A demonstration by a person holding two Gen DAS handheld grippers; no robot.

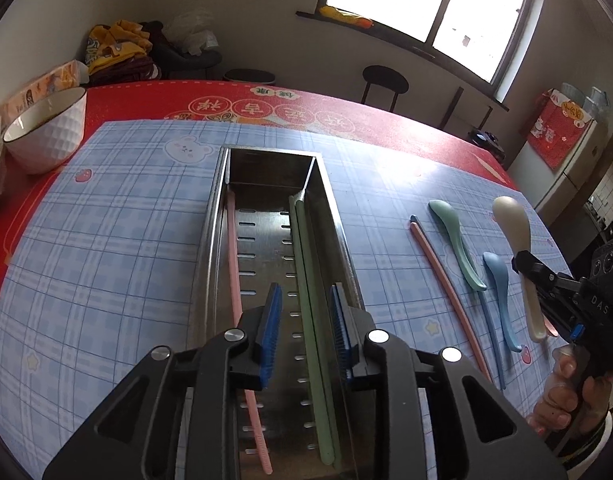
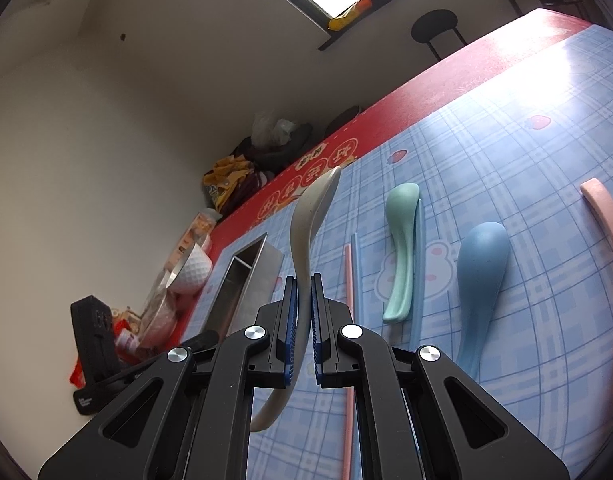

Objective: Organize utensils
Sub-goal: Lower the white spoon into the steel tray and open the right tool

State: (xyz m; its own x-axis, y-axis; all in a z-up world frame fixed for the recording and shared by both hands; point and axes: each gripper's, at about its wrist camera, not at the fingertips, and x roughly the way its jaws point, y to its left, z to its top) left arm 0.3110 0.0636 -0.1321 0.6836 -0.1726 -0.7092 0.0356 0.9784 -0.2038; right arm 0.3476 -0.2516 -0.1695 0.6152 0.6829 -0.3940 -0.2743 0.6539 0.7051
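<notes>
A long steel utensil tray (image 1: 214, 216) lies on the blue checked mat; it also shows in the right wrist view (image 2: 242, 280). In it lie a pink chopstick (image 1: 233, 264) and green chopsticks (image 1: 306, 280). My left gripper (image 1: 304, 320) is open and empty above the tray. My right gripper (image 2: 304, 300) is shut on a beige spoon (image 2: 310, 216), also seen in the left wrist view (image 1: 514, 220), and holds it above the mat. On the mat lie a green spoon (image 2: 400, 240), a blue spoon (image 2: 480, 280), a pink spoon (image 2: 610, 240), and pink (image 1: 438, 272) and blue chopsticks.
A white bowl (image 1: 50, 136) stands at the mat's far left corner, next to boxes and packets (image 2: 126, 328). The red tablecloth (image 1: 346, 116) borders the mat. A black stool (image 1: 384, 80) and a heap of clothes (image 1: 118, 48) are beyond the table.
</notes>
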